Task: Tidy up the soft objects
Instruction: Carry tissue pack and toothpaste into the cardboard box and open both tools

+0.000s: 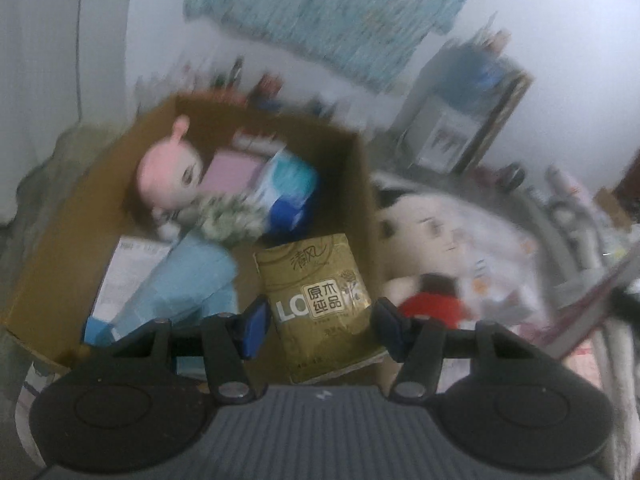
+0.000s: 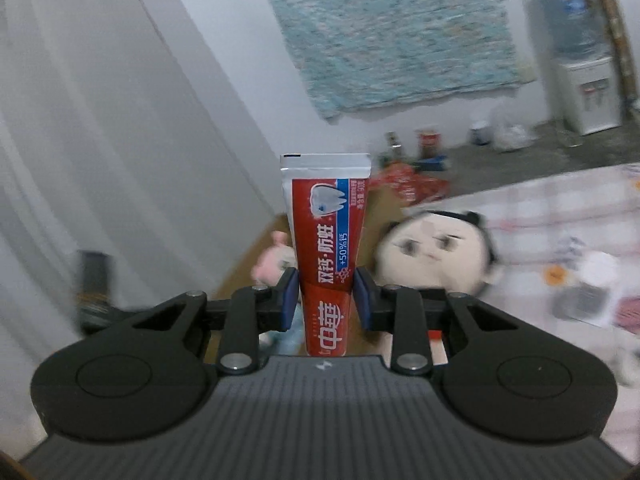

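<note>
The toothpaste tube (image 2: 326, 256) stood upright, pinched between the right gripper (image 2: 326, 300) fingers. The left gripper (image 1: 320, 330) hung spread wide, holding nothing, over the cardboard box (image 1: 60, 248), a gold tissue pack (image 1: 320, 300) at its 12 o'clock inside.

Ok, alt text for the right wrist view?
The right tongs grip a red toothpaste tube upright, crimped end up. Behind it, blurred, a round-faced plush doll lies right of a cardboard box.
</note>
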Demonstrator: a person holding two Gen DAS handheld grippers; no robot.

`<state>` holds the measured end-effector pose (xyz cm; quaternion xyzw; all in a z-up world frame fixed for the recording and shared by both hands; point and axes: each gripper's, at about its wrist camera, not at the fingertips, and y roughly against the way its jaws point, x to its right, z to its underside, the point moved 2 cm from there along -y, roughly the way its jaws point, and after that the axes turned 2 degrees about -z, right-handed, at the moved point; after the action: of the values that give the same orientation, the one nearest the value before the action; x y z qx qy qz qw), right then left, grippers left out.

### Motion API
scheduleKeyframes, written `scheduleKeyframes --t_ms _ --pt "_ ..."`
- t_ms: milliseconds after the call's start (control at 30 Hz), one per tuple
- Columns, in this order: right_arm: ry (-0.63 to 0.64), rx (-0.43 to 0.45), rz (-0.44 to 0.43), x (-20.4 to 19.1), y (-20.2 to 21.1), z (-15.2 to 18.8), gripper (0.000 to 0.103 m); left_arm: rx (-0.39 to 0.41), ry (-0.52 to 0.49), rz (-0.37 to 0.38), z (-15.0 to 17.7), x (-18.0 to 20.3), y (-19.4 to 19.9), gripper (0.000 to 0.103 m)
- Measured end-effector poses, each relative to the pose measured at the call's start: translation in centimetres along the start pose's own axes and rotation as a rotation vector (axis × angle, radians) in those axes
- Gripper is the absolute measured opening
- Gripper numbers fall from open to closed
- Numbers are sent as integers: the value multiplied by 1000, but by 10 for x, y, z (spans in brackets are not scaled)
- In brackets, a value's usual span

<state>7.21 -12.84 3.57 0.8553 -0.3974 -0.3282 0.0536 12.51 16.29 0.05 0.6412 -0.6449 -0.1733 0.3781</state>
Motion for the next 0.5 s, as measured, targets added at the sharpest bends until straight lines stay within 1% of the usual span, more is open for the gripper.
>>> scheduleKeyframes --t_ms 100,200,233,300,400,500 --pt "-29 -51 -72 -9 -34 -15 28 -99 37 -43 -4 -16 -33 58" --pt "-54 -130 -111 -15 -70 -22 28 -203 89 -63 -6 -34 -67 58" --pt "-58 -150 -116 -17 -78 -22 28 -244 117 -70 -6 -40 -78 58" --pt "-59 -199 -118 -21 -99 -21 28 -295 139 -75 -4 -49 -92 59" --pt "-48 -270 -111 -24 -124 -22 28 -348 130 -99 -2 -55 -108 59" --pt "-17 -328 -95 -31 -143 -19 28 -398 143 -123 1 -60 -119 60"
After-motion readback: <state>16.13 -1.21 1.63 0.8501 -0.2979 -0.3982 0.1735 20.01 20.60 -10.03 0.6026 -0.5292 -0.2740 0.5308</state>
